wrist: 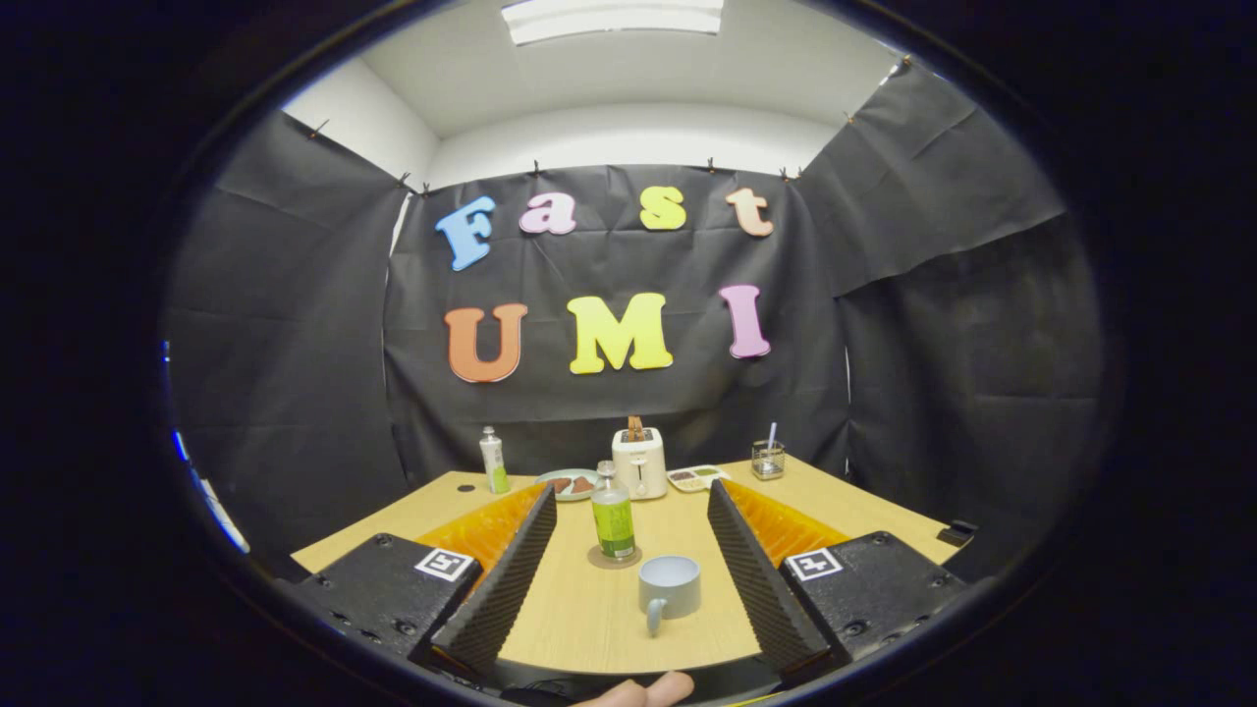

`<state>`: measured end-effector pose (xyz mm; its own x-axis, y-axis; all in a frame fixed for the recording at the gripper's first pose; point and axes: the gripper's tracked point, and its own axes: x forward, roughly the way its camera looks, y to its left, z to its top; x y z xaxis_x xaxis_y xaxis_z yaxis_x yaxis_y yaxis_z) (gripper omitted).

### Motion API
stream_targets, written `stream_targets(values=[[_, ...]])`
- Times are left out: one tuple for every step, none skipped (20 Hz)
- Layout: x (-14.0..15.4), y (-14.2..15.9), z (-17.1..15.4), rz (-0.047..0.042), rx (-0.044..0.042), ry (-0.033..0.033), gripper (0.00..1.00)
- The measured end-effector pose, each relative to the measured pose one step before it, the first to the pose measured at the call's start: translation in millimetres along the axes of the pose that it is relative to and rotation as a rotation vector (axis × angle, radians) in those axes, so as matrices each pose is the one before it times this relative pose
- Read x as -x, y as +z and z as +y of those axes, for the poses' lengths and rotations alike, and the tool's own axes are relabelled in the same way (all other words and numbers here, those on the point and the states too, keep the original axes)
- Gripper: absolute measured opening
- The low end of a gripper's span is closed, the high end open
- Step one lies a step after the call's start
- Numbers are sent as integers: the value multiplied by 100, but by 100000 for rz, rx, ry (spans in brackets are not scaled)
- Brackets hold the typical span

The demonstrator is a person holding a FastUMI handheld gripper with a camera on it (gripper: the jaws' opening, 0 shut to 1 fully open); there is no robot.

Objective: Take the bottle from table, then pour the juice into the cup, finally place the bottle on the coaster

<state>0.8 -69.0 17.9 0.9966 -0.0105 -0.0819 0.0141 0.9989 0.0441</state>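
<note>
A staged test booth: black cloth walls (285, 324) surround a wooden table (589, 609), toaster (638, 462) at 12 o'clock.

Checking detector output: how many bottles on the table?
2. One green-labelled bottle stands on the coaster ahead of the open gripper, behind the cup. One small bottle stands at the far edge, beside the plate.

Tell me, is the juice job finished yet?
It looks finished, or not yet begun. The bottle stands upright on the coaster, with the cup just in front. I cannot tell if the cup holds juice. The hand-held gripper is open, holding nothing. If juice was poured, nothing is left.
</note>
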Motion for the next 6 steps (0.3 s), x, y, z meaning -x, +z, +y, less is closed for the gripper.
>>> stream_targets(values=[[-44,-30,-137,-56,-335,-41,100],[-15,-3,68,-172,-281,211,100],[21,86,10,-229,-186,141,100],[-55,-25,-143,-252,-146,-111,100],[50,78,-38,-338,-50,-47,100],[-100,-94,-75,-97,173,-300,100]])
